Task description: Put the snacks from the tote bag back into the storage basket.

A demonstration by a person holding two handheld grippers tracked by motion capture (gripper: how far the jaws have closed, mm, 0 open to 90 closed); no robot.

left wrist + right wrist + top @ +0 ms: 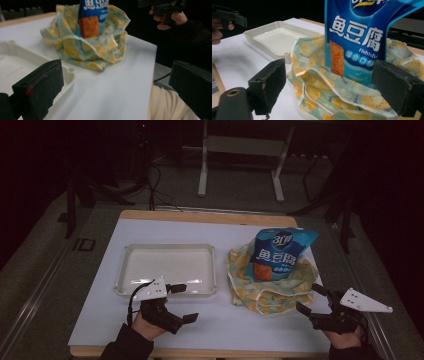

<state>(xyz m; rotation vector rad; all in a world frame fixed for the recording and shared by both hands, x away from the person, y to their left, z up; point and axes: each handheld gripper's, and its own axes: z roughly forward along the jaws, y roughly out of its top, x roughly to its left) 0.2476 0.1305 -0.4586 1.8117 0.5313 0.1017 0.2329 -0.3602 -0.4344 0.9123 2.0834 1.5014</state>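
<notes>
A white table (100, 320) carries a cream tray (127, 270) at left and a yellow-patterned bag (240, 285) at right, a blue snack pouch (280, 252) standing upright inside it. The left gripper (181, 303) and right gripper (312, 299) (both gaping wide, gripping nothing) hover near the front edge.

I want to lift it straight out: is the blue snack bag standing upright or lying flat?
Upright. The blue snack bag stands inside the crumpled yellow-patterned bag, its top well above the rim.
</notes>
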